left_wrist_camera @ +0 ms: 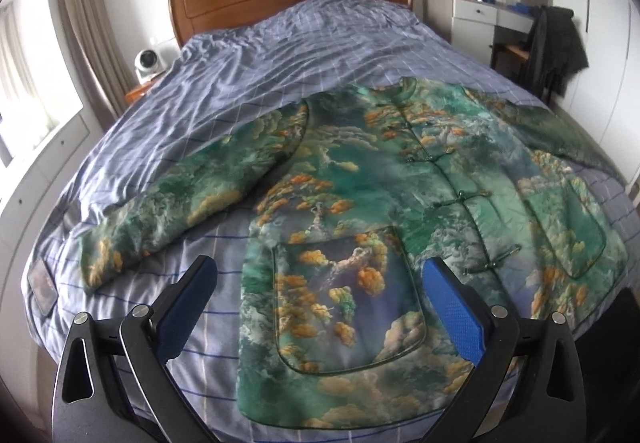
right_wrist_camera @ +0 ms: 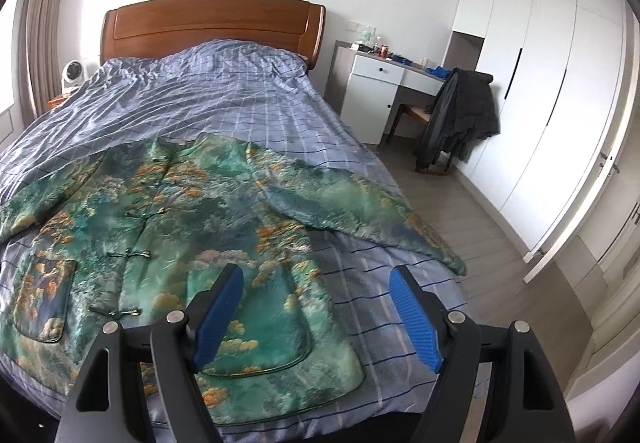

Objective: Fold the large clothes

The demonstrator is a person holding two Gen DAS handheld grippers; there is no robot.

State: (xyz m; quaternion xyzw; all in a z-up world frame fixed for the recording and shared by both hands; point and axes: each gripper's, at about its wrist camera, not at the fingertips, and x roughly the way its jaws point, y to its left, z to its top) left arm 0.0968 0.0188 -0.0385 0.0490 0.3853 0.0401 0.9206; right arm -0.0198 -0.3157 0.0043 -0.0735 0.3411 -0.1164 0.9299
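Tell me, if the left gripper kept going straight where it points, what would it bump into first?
Most likely the jacket spread on the bed: the left gripper, open and empty, aims down at its front pocket. Depth is hard to judge.

The small items on the tabletop (right_wrist_camera: pixel 384 53) at two o'clock are too small to be told apart, the jacket (left_wrist_camera: pixel 360 203) hem is cut off at six o'clock behind the left hand-held gripper (left_wrist_camera: pixel 320 307), and a chair (right_wrist_camera: pixel 416 115) is largely hidden under a dark coat (right_wrist_camera: pixel 460 115).
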